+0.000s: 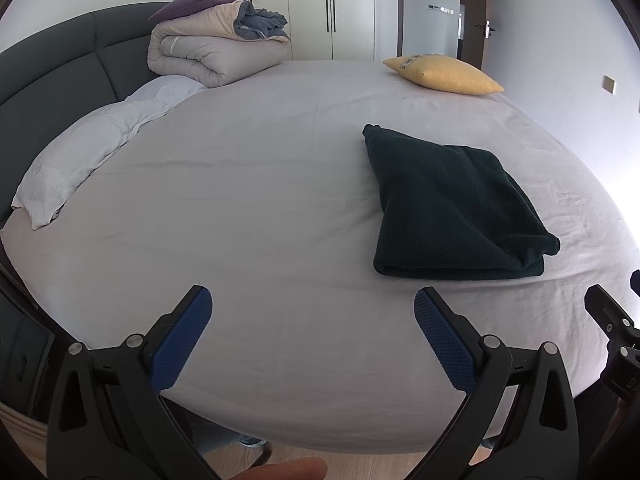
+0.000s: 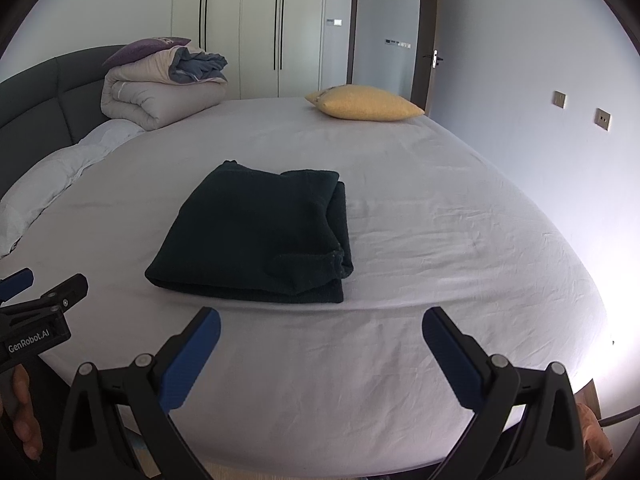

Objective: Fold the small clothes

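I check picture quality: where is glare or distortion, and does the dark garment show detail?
Left wrist view: bed bulges round, glare at the right edge, dark garment nearly featureless. Right wrist view: same bulge, glare low right, folds of the garment visible.

"GenRobot.AI" in white on the black left gripper [image 2: 40, 280] body.

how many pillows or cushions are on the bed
3: a yellow cushion at the far edge, a purple cushion atop the folded duvet, a white pillow along the headboard. Others may be hidden.
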`<action>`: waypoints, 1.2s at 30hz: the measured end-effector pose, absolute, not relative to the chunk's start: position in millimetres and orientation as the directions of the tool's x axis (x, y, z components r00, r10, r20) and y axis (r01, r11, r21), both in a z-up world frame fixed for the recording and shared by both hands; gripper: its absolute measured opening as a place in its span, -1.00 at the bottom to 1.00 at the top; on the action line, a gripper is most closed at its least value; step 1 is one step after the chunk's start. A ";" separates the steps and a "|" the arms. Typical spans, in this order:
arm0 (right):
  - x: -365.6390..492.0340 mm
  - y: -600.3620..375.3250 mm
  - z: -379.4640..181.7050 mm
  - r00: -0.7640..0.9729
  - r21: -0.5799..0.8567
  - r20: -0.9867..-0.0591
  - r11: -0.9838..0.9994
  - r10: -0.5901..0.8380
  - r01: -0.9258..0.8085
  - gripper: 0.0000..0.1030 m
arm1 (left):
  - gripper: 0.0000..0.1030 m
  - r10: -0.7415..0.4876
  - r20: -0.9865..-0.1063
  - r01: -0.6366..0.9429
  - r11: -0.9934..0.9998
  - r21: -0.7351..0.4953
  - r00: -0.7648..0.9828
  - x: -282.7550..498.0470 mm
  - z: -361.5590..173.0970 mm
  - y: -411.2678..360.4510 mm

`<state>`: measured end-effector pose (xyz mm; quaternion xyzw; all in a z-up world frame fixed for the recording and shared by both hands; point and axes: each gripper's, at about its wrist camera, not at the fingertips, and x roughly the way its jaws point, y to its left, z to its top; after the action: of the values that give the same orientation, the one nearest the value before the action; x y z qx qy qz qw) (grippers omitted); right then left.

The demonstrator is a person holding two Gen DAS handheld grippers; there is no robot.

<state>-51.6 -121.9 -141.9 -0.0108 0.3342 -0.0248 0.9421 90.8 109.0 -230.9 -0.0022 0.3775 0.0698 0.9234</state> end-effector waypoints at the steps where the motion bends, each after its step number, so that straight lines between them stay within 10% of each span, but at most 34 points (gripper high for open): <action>1: -51.6 -121.9 -142.0 0.776 -0.038 -0.629 0.998 -0.055 0.040 1.00 | 1.00 0.127 -0.698 -0.129 0.990 0.049 0.705 91.4 -231.0 108.5; 36: -50.4 -127.0 -147.3 0.771 -0.024 -0.634 0.998 -0.064 0.063 1.00 | 1.00 0.132 -0.698 -0.132 0.990 0.055 0.704 94.3 -231.3 106.0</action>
<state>-50.4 -127.0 -147.3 -0.0006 0.3367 -0.0338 0.9410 94.4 106.0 -231.3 0.0003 0.3780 0.0715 0.9230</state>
